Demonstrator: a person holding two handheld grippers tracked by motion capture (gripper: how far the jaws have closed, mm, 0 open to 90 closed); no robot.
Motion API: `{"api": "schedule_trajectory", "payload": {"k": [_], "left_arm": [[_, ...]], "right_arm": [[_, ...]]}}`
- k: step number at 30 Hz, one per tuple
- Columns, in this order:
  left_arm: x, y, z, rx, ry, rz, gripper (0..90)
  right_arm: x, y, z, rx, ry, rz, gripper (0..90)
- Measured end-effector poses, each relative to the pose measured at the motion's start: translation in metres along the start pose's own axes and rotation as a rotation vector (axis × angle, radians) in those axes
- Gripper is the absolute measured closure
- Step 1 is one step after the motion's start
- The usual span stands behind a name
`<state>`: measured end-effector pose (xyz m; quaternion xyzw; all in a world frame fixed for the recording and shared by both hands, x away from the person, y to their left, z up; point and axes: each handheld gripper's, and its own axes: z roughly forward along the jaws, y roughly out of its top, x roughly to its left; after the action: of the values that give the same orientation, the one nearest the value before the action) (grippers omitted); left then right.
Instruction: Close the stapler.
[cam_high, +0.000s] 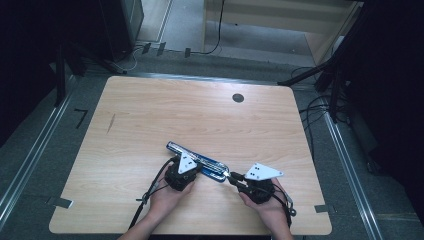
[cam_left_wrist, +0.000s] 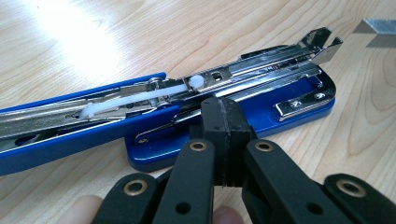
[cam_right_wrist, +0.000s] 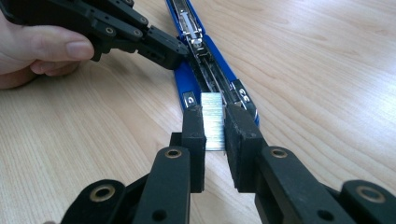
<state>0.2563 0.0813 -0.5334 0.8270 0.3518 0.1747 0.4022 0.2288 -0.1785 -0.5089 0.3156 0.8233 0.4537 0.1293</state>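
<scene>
The strip of staples (cam_right_wrist: 214, 122) is held between the pads of the right gripper (cam_right_wrist: 215, 130), whose jaws are closed only as far as the strip's width allows, and it is seen just short of the near end of the open blue stapler (cam_high: 196, 161), which lies on the wooden table (cam_high: 150, 115) toward the person's side. The stapler's long axis is laid slantwise across the table in the high view, its lid folded back away from the right gripper (cam_high: 231, 176), so that the metal staple channel (cam_right_wrist: 212, 77) is exposed and runs straight away from the strip in the right gripper view. The strip's own length appears to be lined up with that channel, and this shared line is judged to be what the coming move depends on: the strip would have to be carried forward along the axis and lowered into the channel without being skewed. The left gripper (cam_left_wrist: 223, 114), with its jaws shut fully and nothing between them, is pressed against the side of the stapler's base (cam_left_wrist: 299, 112) near mid-length, apparently to steady it. The right hand (cam_high: 270, 205) is thus the nearer to the loading end.
</scene>
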Motion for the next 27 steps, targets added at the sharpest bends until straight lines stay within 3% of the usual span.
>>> {"api": "schedule_trajectory", "payload": {"k": [27], "left_arm": [[0.000,0.000,0.000,0.000,0.001,0.002,90.0]], "right_arm": [[-0.009,0.018,-0.006,-0.007,-0.019,-0.010,79.8]]}}
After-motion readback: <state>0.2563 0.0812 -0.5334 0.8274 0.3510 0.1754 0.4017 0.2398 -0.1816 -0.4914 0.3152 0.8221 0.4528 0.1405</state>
